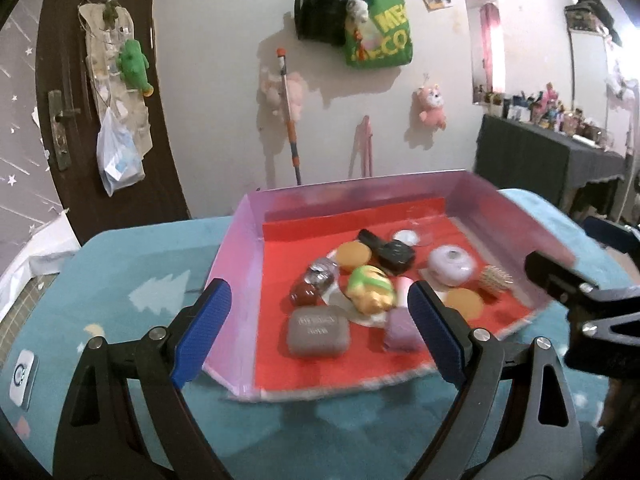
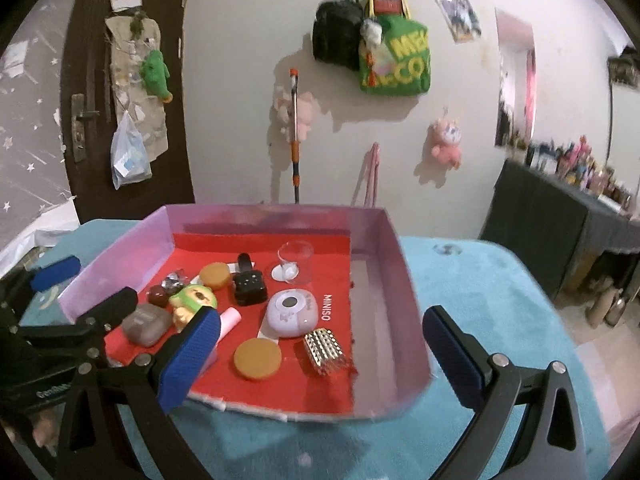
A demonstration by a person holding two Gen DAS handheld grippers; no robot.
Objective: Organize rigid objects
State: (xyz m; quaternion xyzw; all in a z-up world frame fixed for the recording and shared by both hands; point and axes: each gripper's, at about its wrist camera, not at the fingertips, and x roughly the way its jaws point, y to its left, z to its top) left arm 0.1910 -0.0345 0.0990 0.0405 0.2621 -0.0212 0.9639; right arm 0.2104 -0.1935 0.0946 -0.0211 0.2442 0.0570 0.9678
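Red-lined tray (image 2: 380, 280) is being faced by both grippers, the small rigid objects (image 2: 256, 358) clustered inside it. Left gripper (image 1: 320, 322) and right gripper (image 2: 320, 360) are being held spread, empty. One piece should be approached squarely, neighbours left untouched.

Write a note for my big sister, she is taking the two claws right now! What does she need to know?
Left claw: open, holding nothing, over the near edge of the pink cardboard tray with the red floor.
Right claw: open, holding nothing, over the tray's near right part.
Everything sits in the tray: grey rounded case, green-and-yellow toy figure, black boxy gadget, lilac round device, two orange discs, studded silver piece, clear glass cup.
Done: nothing looks sorted; the things lie loosely mixed.
Left: pick a piece and start grouping.
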